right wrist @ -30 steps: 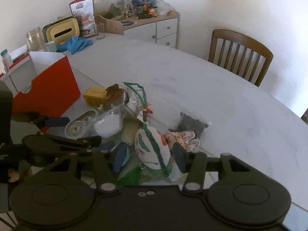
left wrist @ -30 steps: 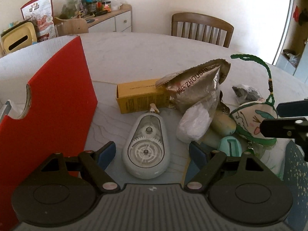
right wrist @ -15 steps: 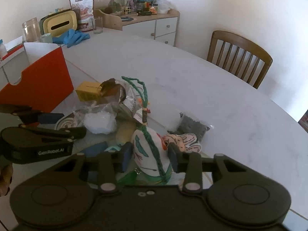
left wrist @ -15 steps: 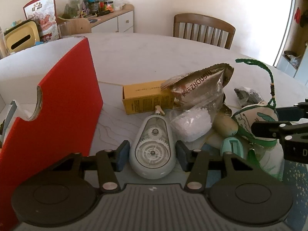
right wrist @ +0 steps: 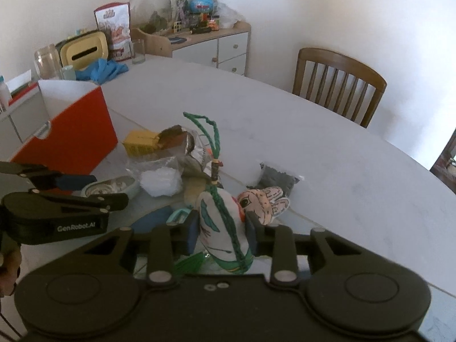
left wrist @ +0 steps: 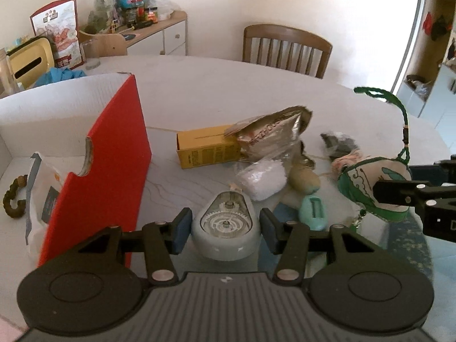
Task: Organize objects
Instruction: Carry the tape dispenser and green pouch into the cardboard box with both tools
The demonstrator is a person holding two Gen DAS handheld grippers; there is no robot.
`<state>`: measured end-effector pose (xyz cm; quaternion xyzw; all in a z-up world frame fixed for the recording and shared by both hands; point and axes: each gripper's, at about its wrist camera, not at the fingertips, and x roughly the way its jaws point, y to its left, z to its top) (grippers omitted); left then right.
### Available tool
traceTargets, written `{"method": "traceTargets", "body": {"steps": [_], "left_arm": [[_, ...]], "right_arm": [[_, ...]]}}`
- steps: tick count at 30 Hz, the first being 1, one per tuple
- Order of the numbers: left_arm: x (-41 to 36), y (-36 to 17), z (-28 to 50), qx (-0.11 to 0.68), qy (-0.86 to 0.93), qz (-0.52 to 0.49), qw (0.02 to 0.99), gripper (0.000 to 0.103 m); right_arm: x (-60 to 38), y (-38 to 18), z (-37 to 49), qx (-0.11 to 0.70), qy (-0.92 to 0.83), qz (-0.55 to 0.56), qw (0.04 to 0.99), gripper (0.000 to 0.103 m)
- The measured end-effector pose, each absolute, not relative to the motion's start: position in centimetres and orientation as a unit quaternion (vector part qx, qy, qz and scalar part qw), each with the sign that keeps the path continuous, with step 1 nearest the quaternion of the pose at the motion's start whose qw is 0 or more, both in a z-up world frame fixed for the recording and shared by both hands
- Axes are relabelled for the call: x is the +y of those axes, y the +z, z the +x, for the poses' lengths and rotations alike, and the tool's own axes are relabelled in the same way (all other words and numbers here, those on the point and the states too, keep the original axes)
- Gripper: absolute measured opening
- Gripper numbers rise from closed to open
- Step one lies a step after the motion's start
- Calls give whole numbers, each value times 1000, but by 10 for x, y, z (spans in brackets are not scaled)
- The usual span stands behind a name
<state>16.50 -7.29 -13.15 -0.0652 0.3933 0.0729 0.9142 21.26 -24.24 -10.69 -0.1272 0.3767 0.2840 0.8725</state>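
Observation:
My left gripper (left wrist: pixel 225 232) is shut on a grey teardrop-shaped tape dispenser (left wrist: pixel 226 226), its blue pads pressing both sides, lifted just above the table. My right gripper (right wrist: pixel 221 232) is shut on a white-and-green embroidered sachet (right wrist: pixel 221 228) with a green braided cord (right wrist: pixel 212 139); the sachet also shows in the left wrist view (left wrist: pixel 370 188). The red cardboard box (left wrist: pixel 108 159) stands open at left and holds a plastic bag (left wrist: pixel 42 188) and a bead bracelet (left wrist: pixel 14 196).
A pile lies on the white table (right wrist: pixel 313 148): a yellow carton (left wrist: pixel 205 149), a foil pouch (left wrist: pixel 270 134), a white bag (left wrist: pixel 262 181), a teal clip (left wrist: pixel 313 211), a rabbit-print cloth (right wrist: pixel 265 202), a dark packet (right wrist: pixel 276 179). A wooden chair (left wrist: pixel 285 48) and a cluttered sideboard (right wrist: pixel 205 42) stand beyond.
Both grippers closed: the left on the tape dispenser, the right on the sachet. Both have risen a little, and the inside of the red box has come into view.

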Motion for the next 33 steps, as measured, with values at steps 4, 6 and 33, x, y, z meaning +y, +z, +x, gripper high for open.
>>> {"method": "traceTargets", "body": {"steps": [4,6,33], "left_arm": [[-70,-116,151,387,55,-74,918,51],[-69,-110,145,385,45,-78,918,51],[29,0,96,330,12,-118,937,51]], "right_arm": [[-252,-93,200,381,278,-110,875,32],[-256,-86,193,381,276,-102,876,32],[-183,8,157,343,332,-78,875,32]]}}
